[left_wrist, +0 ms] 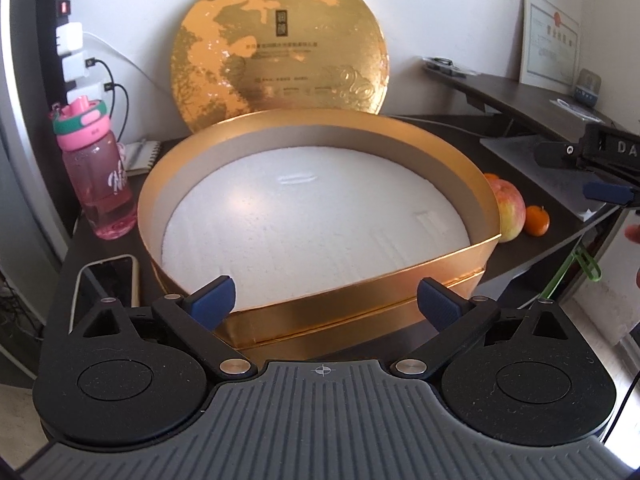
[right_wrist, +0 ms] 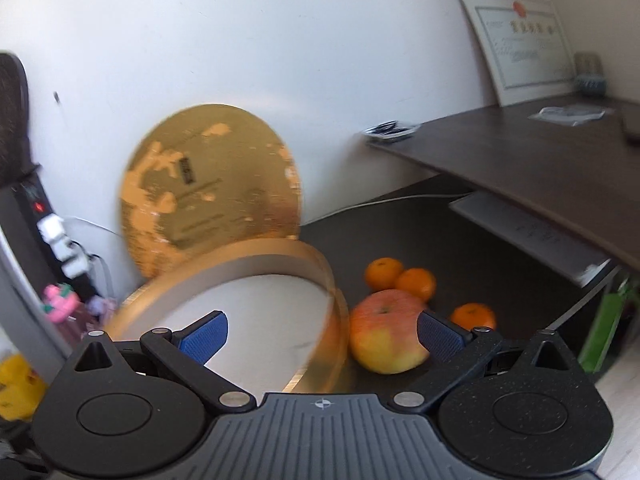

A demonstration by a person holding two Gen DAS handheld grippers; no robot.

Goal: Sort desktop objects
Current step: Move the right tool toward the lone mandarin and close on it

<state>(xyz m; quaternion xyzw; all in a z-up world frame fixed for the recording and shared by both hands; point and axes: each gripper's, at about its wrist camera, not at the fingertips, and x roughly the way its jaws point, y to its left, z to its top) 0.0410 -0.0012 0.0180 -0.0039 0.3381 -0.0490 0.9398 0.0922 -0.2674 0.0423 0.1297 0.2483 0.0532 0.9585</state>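
A round gold box (left_wrist: 320,300) with a white foam floor sits open on the dark desk, its gold lid (left_wrist: 280,40) leaning on the wall behind. My left gripper (left_wrist: 326,300) stands open at the box's near rim, holding nothing. An apple (left_wrist: 510,210) and a tangerine (left_wrist: 537,220) lie right of the box. In the right wrist view the gold box (right_wrist: 320,264) is at centre left, the apple (right_wrist: 384,336) beside it, with three tangerines (right_wrist: 416,282) behind. My right gripper (right_wrist: 322,336) is open above the box's right rim; its right finger overlaps the apple.
A pink water bottle (left_wrist: 96,168) and a phone (left_wrist: 108,284) sit left of the box, near a notebook (left_wrist: 140,156). A power strip (left_wrist: 72,52) with chargers hangs on the left. A raised shelf (right_wrist: 540,168) holds a framed certificate (right_wrist: 520,40).
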